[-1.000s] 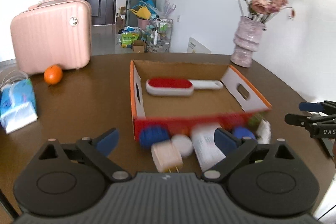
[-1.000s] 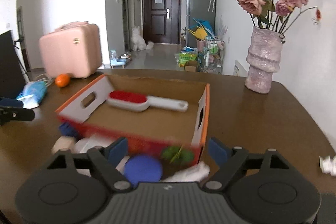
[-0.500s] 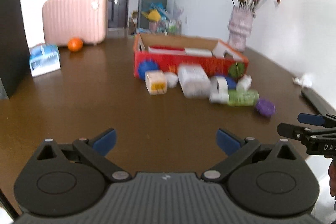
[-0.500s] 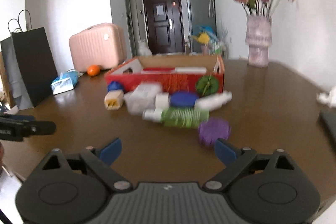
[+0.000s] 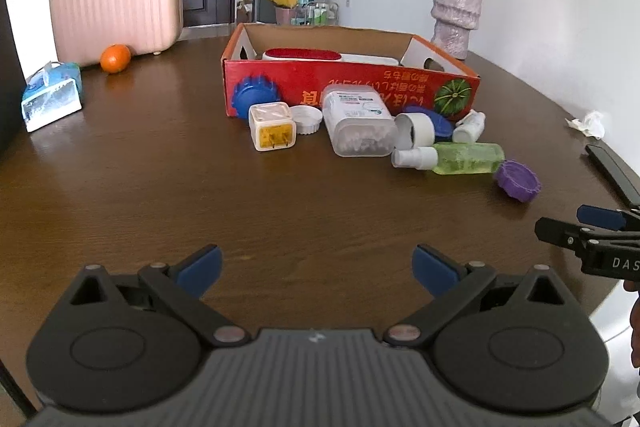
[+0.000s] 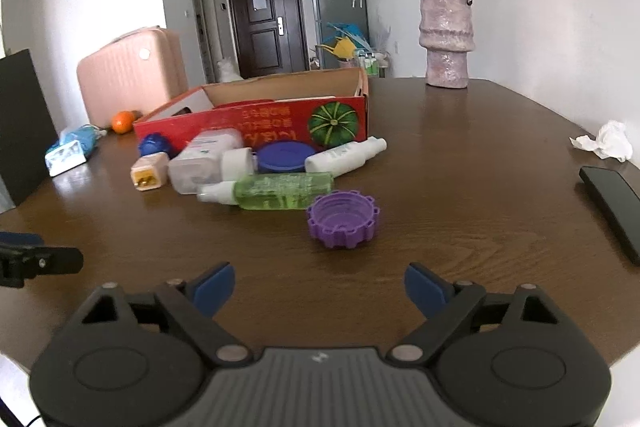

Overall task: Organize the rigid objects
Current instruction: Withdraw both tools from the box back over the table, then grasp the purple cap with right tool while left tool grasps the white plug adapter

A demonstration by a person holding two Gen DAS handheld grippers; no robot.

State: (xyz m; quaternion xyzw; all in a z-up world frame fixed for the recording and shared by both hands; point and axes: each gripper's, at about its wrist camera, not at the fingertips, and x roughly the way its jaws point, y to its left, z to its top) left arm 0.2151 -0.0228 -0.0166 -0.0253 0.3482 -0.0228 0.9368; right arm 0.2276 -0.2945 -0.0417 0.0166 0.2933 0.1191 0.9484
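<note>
A red cardboard box (image 5: 348, 87) stands mid-table with a red and white lint brush (image 5: 304, 55) inside. Along its front lie a blue gear lid (image 5: 254, 95), a plug charger (image 5: 272, 127), a clear swab container (image 5: 358, 119), a green spray bottle (image 5: 460, 157), a white bottle (image 6: 346, 155) and a purple lid (image 6: 342, 219). My left gripper (image 5: 316, 267) is open and empty, well short of the pile. My right gripper (image 6: 318, 287) is wide apart just short of the purple lid; its jaws are closing with nothing between them.
A pink case (image 5: 116, 15), an orange (image 5: 115, 58) and a tissue pack (image 5: 52, 101) sit at the far left. A vase (image 5: 456, 11) stands back right. A crumpled tissue (image 6: 604, 141) and a flat black device (image 6: 612, 203) lie at the right edge.
Both grippers have drawn back from the box toward the near table edge and sunk lower. The pile that was right under them now lies well ahead. Both remain empty.
</note>
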